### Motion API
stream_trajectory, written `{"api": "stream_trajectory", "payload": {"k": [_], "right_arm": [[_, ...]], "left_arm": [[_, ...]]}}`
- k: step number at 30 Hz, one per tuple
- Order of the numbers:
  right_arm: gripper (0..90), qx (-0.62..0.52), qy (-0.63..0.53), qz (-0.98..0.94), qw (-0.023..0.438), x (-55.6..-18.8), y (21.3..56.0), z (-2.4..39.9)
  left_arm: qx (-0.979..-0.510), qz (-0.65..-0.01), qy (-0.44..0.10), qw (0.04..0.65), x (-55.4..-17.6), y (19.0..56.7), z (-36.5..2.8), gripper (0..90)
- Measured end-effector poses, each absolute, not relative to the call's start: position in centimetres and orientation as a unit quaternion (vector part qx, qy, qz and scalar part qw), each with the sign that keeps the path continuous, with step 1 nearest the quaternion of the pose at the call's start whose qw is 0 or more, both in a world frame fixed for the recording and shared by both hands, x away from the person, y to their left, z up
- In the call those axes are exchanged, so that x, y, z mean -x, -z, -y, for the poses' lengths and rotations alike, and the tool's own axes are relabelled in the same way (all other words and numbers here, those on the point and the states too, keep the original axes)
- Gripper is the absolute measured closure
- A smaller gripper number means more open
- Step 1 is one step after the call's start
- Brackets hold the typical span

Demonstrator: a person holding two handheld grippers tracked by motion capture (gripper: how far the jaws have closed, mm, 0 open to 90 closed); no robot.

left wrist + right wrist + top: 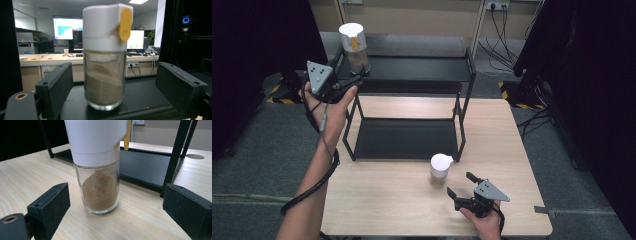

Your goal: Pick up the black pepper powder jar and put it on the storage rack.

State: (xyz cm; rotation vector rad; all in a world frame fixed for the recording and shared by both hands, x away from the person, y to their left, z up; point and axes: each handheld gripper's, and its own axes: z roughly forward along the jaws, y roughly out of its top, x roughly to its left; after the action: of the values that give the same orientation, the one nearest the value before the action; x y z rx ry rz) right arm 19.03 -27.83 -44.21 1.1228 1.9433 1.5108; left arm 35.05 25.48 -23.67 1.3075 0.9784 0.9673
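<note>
Right gripper (462, 184) rests on the table (377, 200), jaws spread, facing a brown-powder jar (440, 166) just ahead. Left gripper (346, 75) gapes at the pale-powder jar (353, 47) on the shelf's (422, 70) top.

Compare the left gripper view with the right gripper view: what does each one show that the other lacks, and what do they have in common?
Left gripper view: a jar of pale powder standing on the rack's top shelf, with desks and lit monitors behind. Right gripper view: a jar of brown powder on the wooden table, the rack's bottom shelf behind it. Both: a white-capped glass jar upright between open black jaws, untouched by either jaw.
</note>
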Motion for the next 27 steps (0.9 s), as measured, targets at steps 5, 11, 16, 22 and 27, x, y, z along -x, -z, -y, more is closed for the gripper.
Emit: {"api": "stream_trajectory", "payload": {"k": [5,11,16,22,27], "right_arm": [[7.5,-0.406,-0.545,-0.701,0.216,-19.0,44.2,27.8],[7.6,-0.406,-0.545,-0.701,0.216,-19.0,44.2,27.8],[7.6,-0.405,-0.545,-0.701,0.217,-19.0,44.2,27.8],[7.6,-0.405,-0.545,-0.701,0.218,-19.0,44.2,27.8],[7.6,-0.405,-0.545,-0.701,0.218,-19.0,44.2,27.8]], "left_arm": [[-0.562,-0.417,-0.411,0.585,-34.5,24.6,-25.6,14.0],[-0.568,-0.41,-0.407,0.586,-33.5,25.8,-25.8,13.9],[-0.57,-0.406,-0.406,0.588,-33.1,26.7,-25.7,13.7],[-0.575,-0.401,-0.405,0.587,-32.4,27.7,-25.6,13.7],[-0.579,-0.397,-0.404,0.587,-32.0,28.2,-25.5,13.7]]}}
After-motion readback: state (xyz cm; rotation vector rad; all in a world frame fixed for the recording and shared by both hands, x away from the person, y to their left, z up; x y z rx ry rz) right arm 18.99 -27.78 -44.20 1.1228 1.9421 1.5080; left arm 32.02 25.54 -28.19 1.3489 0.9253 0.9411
